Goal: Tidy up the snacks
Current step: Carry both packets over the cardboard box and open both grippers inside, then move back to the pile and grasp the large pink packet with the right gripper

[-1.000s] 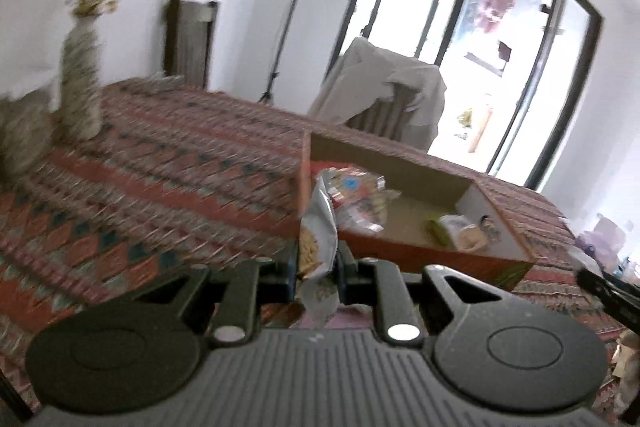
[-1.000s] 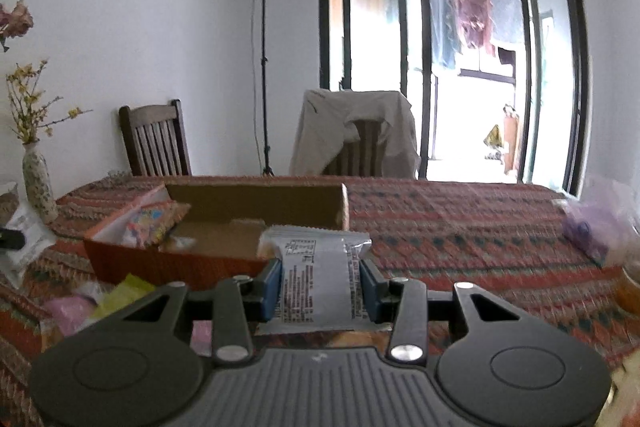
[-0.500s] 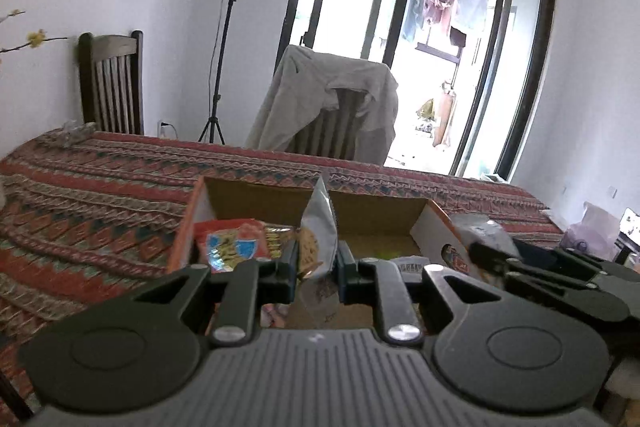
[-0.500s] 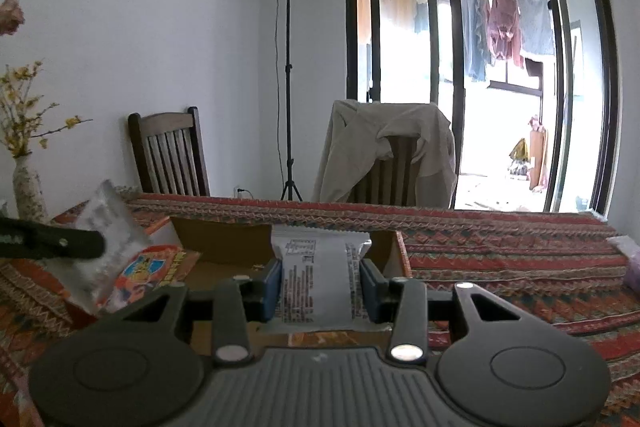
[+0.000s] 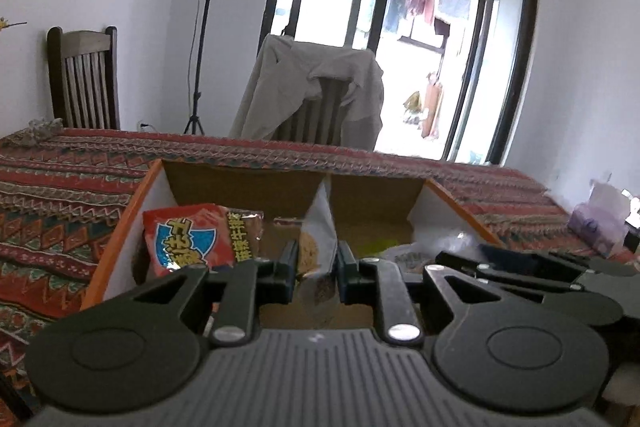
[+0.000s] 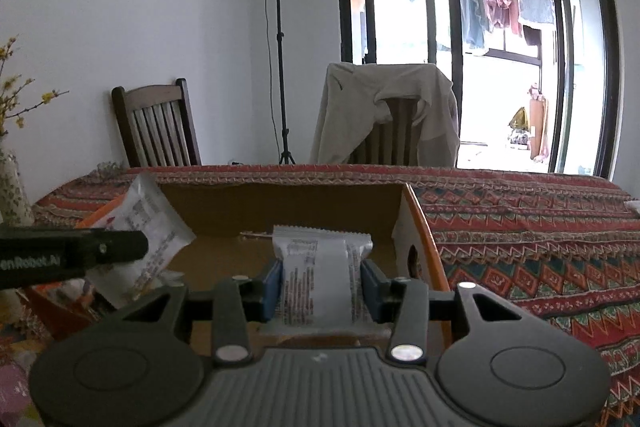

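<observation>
Patterned cloth covers the desk (image 6: 520, 227) under an open cardboard box (image 6: 416, 219). Over it, the right gripper (image 6: 322, 285), jaws just easing, pinches a white packet (image 6: 316, 267), long axis upright; the left gripper (image 5: 316, 267) pinches a silver packet (image 5: 320, 227) edge-on, upright, beside 1 red snack bag (image 5: 188, 239).

Two chairs (image 6: 160, 127) (image 6: 394, 131), one box (image 6: 416, 223)

- Your left wrist camera sits low and close behind the cardboard box (image 5: 248, 183), looking along its fingers over the near edge into the box, toward the draped chair (image 5: 312, 95) beyond it.
- Your right wrist camera looks the same way from close behind the box's right end.
- Both views share the box interior, the far chairs and the window (image 6: 460, 39).
</observation>
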